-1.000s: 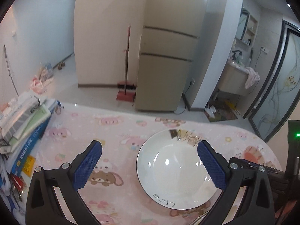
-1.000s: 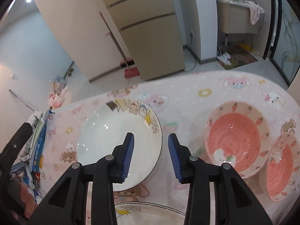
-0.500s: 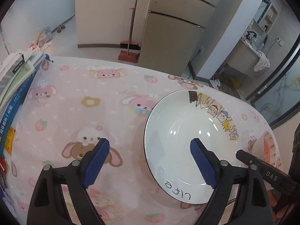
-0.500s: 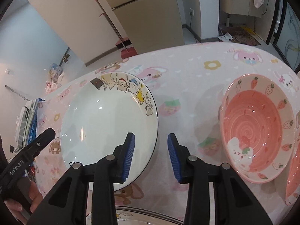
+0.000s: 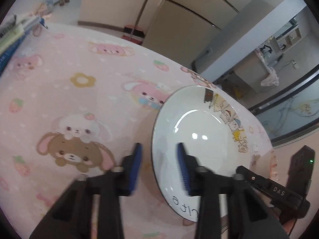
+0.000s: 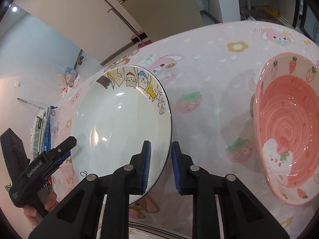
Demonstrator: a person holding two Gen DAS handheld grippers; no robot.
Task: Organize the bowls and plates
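Note:
A white plate (image 5: 201, 139) with a cartoon rim lies on the pink tablecloth; it also shows in the right wrist view (image 6: 119, 125). My left gripper (image 5: 159, 165) straddles the plate's left rim, jaws narrowed with a gap, one pad on each side of the rim. My right gripper (image 6: 160, 164) straddles the plate's right rim, jaws partly open, not clamped. A pink strawberry bowl (image 6: 289, 127) sits to the right of it. The left gripper (image 6: 63, 151) shows at the plate's far side in the right wrist view.
The pink cartoon tablecloth (image 5: 79, 91) covers the table. Stacked books (image 5: 12, 37) lie at the left edge. Another plate's rim (image 6: 159, 232) shows at the bottom of the right wrist view. A fridge (image 5: 179, 16) and broom stand behind the table.
My left gripper has dropped to the plate's left rim and its jaws have closed from wide to narrow. My right gripper has moved in over the plate's right rim.

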